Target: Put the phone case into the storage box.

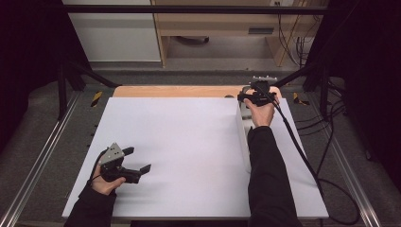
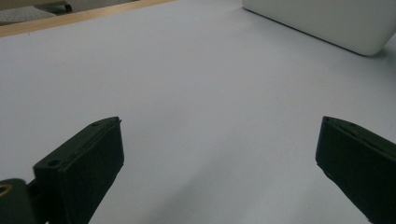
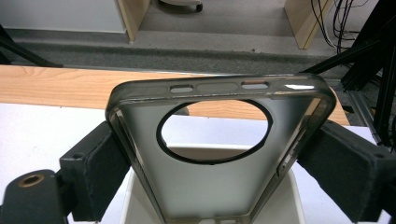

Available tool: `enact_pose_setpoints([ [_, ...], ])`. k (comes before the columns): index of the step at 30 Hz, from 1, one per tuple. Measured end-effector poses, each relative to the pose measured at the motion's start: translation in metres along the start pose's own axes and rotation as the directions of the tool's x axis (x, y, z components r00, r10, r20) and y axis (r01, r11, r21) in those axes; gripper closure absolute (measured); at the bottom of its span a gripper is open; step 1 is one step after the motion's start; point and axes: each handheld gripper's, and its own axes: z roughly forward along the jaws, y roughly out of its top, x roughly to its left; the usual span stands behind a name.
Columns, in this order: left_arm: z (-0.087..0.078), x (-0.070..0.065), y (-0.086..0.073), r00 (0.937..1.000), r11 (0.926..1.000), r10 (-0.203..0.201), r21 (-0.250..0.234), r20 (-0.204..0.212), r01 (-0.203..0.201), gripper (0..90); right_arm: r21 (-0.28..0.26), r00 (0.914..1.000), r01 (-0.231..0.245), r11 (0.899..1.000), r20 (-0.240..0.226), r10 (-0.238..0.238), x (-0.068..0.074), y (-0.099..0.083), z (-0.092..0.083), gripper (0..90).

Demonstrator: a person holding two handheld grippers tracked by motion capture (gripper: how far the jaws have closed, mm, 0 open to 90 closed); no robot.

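A translucent smoky-grey phone case (image 3: 210, 186) with a large round camera cutout is clamped by its long sides between the jaws of my right gripper (image 3: 215, 158). It hangs just above the far end of a long white box (image 3: 294, 196). In the high view the right gripper (image 1: 257, 90) is at the far right of the table, over that white box (image 1: 243, 135). My left gripper (image 1: 139, 159) rests low at the near left with its jaws wide apart. In its own view the left gripper (image 2: 222, 135) holds nothing, and the white box (image 2: 327, 23) lies ahead of it.
A white mat (image 1: 179, 142) covers most of the wooden table (image 1: 170, 91). Black frame posts and cables (image 1: 331, 109) stand to the right. A cable (image 1: 298, 146) trails from the right gripper across the mat's right side.
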Motion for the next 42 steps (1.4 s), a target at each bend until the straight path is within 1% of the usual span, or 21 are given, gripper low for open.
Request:
enact_pose_setpoints([
  [8, 0.0, 0.0, 0.0, 1.0, 1.0, 0.0, 0.0, 0.001, 0.0, 0.6, -0.003, 1.0, 0.0, 1.0, -0.002, 0.0, 0.0, 0.0, 0.001, 11.0],
  [11, 0.0, 0.0, 0.0, 1.0, 1.0, 0.001, 0.001, 0.001, -0.001, 0.6, -0.003, 1.0, -0.007, 1.0, -0.003, 0.007, -0.001, 0.0, 0.001, 11.0],
  [19, 0.001, 0.0, 0.0, 1.0, 1.0, 0.003, 0.003, 0.001, -0.003, 0.6, -0.007, 0.9999, -0.001, 1.0, -0.011, 0.001, -0.001, 0.0, 0.002, 10.5],
  [22, 0.001, 0.0, 0.0, 1.0, 1.0, 0.004, 0.003, 0.002, -0.004, 0.6, -0.004, 0.9998, -0.002, 1.0, -0.021, 0.002, -0.001, 0.0, 0.003, 8.0],
  [25, 0.001, 0.0, 0.0, 1.0, 1.0, 0.005, 0.004, 0.003, -0.005, 0.6, 0.005, 0.9994, 0.011, 1.0, -0.034, -0.011, 0.0, 0.0, 0.004, 4.2],
  [27, 0.001, -0.001, 0.0, 1.0, 1.0, 0.006, 0.004, 0.003, -0.006, 0.7, -0.001, 0.9994, 0.019, 1.0, -0.03, -0.019, 0.0, 0.0, 0.004, 3.4],
  [31, 0.001, -0.001, 0.0, 1.0, 1.0, 0.006, 0.004, 0.003, -0.006, 0.7, -0.01, 0.9993, 0.015, 1.0, -0.033, -0.016, 0.0, 0.001, 0.002, 2.5],
  [36, 0.001, -0.001, 0.0, 1.0, 1.0, 0.007, 0.004, 0.004, -0.007, 0.7, -0.039, 0.998, 0.016, 0.999, -0.061, -0.018, -0.002, 0.003, -0.002, 1.2],
  [38, 0.001, -0.001, 0.0, 1.0, 1.0, 0.007, 0.004, 0.003, -0.007, 0.7, -0.054, 0.9973, 0.014, 0.998, -0.071, -0.018, -0.002, 0.004, -0.004, 2.0],
  [42, 0.001, -0.001, 0.0, 1.0, 1.0, 0.007, 0.003, 0.003, -0.007, 0.7, -0.061, 0.9955, 0.007, 0.998, -0.094, -0.013, -0.002, 0.005, -0.008, 1.9],
])
